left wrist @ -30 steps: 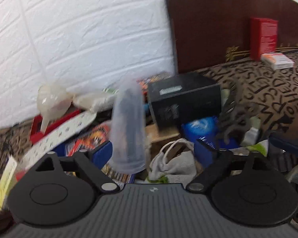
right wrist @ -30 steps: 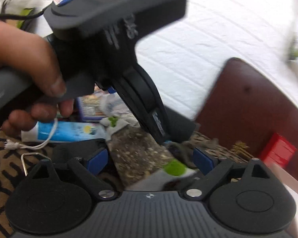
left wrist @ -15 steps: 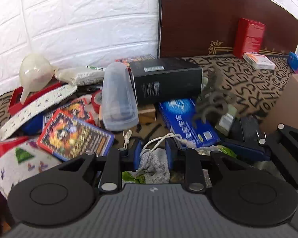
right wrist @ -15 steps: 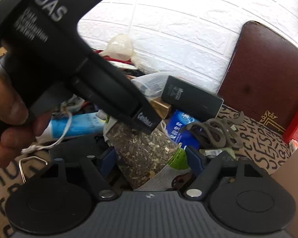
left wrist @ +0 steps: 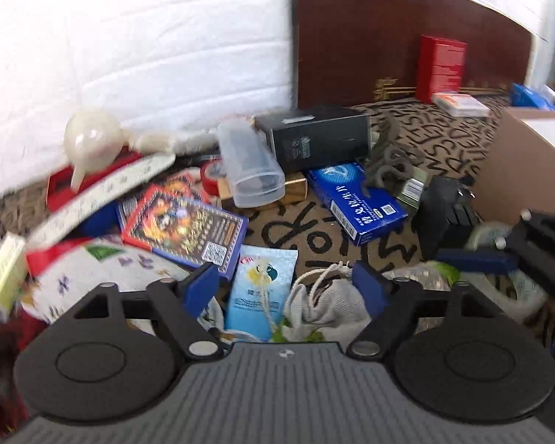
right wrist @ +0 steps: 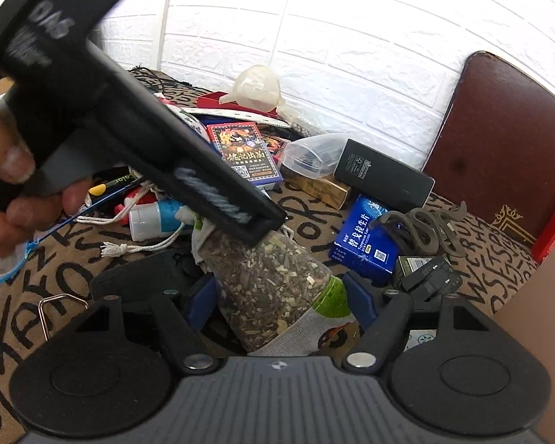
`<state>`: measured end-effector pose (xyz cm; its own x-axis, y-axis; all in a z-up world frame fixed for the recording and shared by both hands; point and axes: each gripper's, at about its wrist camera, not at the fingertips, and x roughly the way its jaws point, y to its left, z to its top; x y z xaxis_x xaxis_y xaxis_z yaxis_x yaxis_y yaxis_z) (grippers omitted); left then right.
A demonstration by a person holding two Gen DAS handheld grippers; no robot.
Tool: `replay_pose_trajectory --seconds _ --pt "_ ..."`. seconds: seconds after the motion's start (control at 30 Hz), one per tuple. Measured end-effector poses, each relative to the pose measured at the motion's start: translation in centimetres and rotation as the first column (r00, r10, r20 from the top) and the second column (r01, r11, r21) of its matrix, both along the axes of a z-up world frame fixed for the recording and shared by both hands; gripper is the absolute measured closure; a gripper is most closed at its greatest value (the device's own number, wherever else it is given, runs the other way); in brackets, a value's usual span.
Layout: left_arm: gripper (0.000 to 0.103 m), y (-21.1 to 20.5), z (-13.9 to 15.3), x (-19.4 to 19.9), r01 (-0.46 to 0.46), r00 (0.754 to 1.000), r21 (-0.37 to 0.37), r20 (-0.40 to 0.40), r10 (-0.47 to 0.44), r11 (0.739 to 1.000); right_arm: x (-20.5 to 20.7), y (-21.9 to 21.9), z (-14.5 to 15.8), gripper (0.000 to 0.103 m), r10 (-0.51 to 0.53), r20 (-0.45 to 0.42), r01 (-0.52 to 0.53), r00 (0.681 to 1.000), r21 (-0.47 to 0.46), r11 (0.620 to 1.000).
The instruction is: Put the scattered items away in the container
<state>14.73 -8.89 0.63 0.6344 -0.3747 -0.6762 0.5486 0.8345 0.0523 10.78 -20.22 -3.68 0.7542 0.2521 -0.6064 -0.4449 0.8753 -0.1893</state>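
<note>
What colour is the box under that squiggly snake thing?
Blue, with white writing. The box shows best in the left wrist view, under the grey snake.

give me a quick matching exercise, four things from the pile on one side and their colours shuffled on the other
Things:
1. funnel
2. flat box with white lettering
3. box at the headboard
4. long box beside the clear tub

Colours:
a. red
b. black
c. milky white
d. blue

Pairs: 1-c, 2-d, 3-a, 4-b
</note>
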Motion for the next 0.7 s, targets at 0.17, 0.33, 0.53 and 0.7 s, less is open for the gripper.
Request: replay_pose_trajectory --seconds 0.17,0.33,0.53,0.7 --pt "0.015 0.7 0.3 -0.2 0.019 0.999 0.004 0.029 -0.019 1.000 0.0 0.2 -0.2 0.030 -0.002 0.002 0.002 1.000 -0.009 1.000" --pt "0.004 1.2 1.2 -2.1 0.033 0.987 -0.002 0.158 -0.032 0.999 0.3 0.1 -0.4 0.030 -0.016 -0.008 0.016 1.000 0.015 1.000" --pt "0.000 1.9 0.5 -2.9 0.142 0.978 0.018 0.153 -0.143 0.990 0.2 0.1 -0.5 0.030 -0.015 -0.008 0.015 1.000 0.010 1.000" --pt "0.000 1.3 -1.2 -1.9 0.156 0.983 0.034 0.092 -0.158 0.987 0.1 0.0 -0.5 0.030 -0.012 -0.004 0.012 1.000 0.002 1.000"
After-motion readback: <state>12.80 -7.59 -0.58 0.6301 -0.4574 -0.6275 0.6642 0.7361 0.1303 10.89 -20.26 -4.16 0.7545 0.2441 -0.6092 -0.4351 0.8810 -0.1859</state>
